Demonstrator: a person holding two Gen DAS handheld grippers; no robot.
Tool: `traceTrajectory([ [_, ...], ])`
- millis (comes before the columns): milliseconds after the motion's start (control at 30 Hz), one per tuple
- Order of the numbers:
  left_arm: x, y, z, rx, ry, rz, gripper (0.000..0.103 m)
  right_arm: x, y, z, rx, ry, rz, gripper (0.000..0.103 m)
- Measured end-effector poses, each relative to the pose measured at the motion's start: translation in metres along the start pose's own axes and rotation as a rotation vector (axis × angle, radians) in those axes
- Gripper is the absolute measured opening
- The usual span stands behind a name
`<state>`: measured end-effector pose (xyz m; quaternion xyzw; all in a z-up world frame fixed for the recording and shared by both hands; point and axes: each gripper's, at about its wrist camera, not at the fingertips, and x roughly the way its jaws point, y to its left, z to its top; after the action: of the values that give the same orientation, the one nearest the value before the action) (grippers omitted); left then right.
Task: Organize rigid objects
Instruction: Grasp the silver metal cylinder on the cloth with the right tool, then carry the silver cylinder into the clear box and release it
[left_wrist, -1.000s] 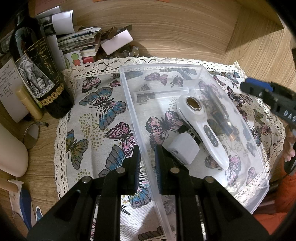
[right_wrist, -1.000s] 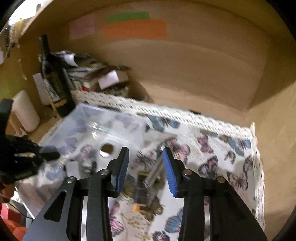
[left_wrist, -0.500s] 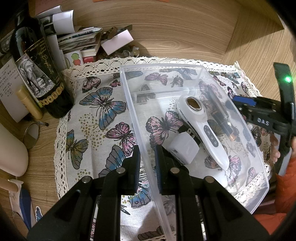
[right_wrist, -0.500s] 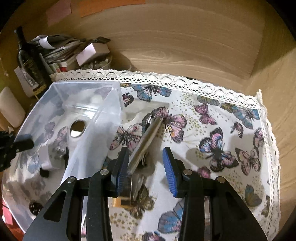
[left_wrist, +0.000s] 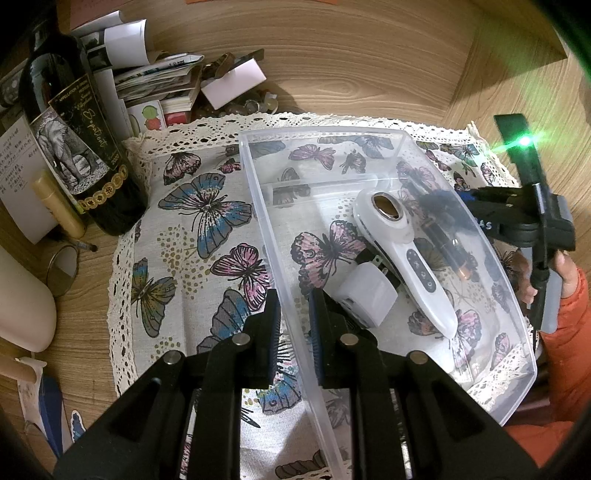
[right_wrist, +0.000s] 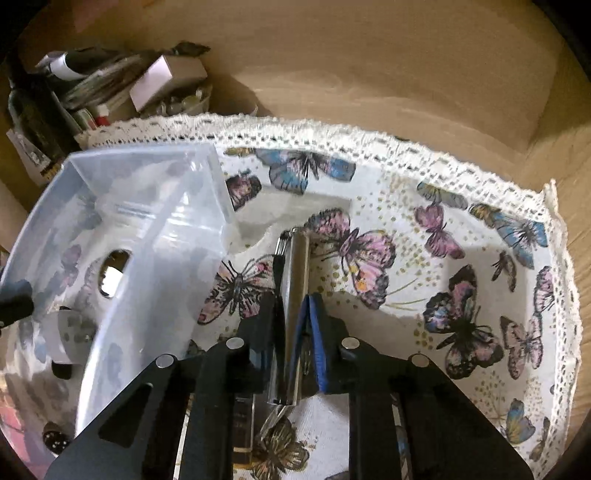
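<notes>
Here, a slim metal cylinder (right_wrist: 297, 288) lying on the butterfly cloth (right_wrist: 461, 266) beside the clear bin (left_wrist: 369, 133) is clamped mid-length by the right gripper (right_wrist: 293, 332), its polished surface judged rigid, light and slippery, while the bin wall is pinched by the left gripper (left_wrist: 294, 332).

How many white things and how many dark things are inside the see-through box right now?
White: 2, the handheld gadget and the charger plug.
Dark: 1, the pen-shaped tube.
Total: 3 in the see-through box.
The silver bar in the right gripper is outside, uncounted.
</notes>
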<state>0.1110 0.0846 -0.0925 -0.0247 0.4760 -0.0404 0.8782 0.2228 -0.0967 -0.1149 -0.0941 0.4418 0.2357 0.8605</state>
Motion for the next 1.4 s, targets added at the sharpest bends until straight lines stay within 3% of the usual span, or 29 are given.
traceTrajectory([
  [400,0.000,0.000,0.000,0.000,0.000,0.000,0.015,-0.065,0.007,0.006,-0.009,-0.164,0.000,0.014],
  [767,0.000,0.000,0.000,0.000,0.000,0.000,0.015,-0.108,0.037,0.017,-0.056,-0.294,0.084,0.014],
  [933,0.000,0.000,0.000,-0.001,0.000,0.000,0.015,-0.107,0.057,0.015,-0.098,-0.290,0.129,0.014],
  [1400,0.000,0.000,0.000,-0.002,-0.001,0.000,0.015,-0.055,0.089,0.002,-0.170,-0.126,0.188,0.014],
])
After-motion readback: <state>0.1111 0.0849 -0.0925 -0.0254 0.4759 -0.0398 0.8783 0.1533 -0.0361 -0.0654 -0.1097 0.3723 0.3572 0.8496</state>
